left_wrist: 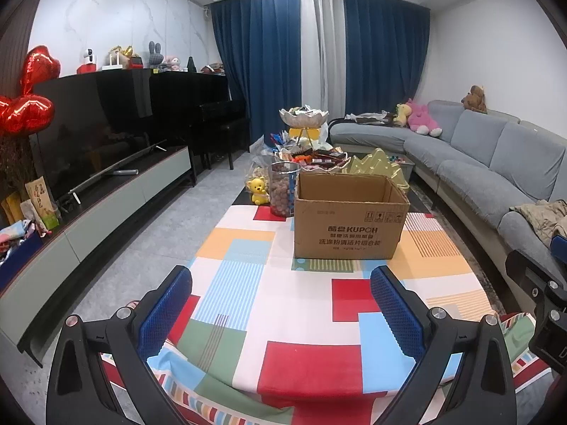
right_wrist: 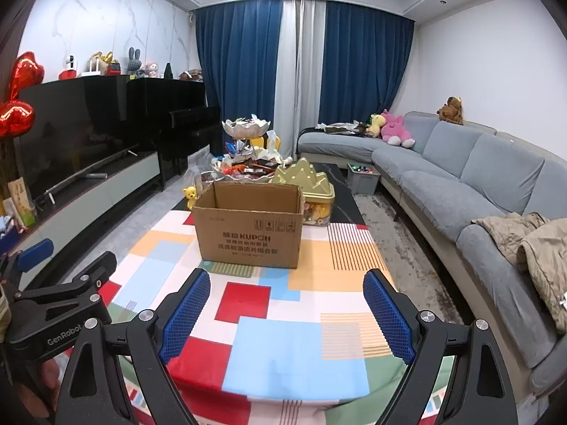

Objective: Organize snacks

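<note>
While I hold both claws spread and empty over the table's near edge, left gripper (left_wrist: pixel 281 304) and right gripper (right_wrist: pixel 286 306), the open cardboard box (left_wrist: pixel 349 217) sits mid-table, presumably to receive snacks (left_wrist: pixel 312 157) heaped on the tiered tray at the far end. Only my left view shows the jar of nuts (left_wrist: pixel 283 191); my right view shows the gold tin (right_wrist: pixel 312 191) more fully.

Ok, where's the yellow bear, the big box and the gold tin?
yellow bear (left_wrist: pixel 257 190), left wrist view, on its belly.
cardboard box (right_wrist: pixel 250 232), right wrist view, on its printed front wall.
gold tin (right_wrist: pixel 312 186), right wrist view, on its ridged lid.
</note>
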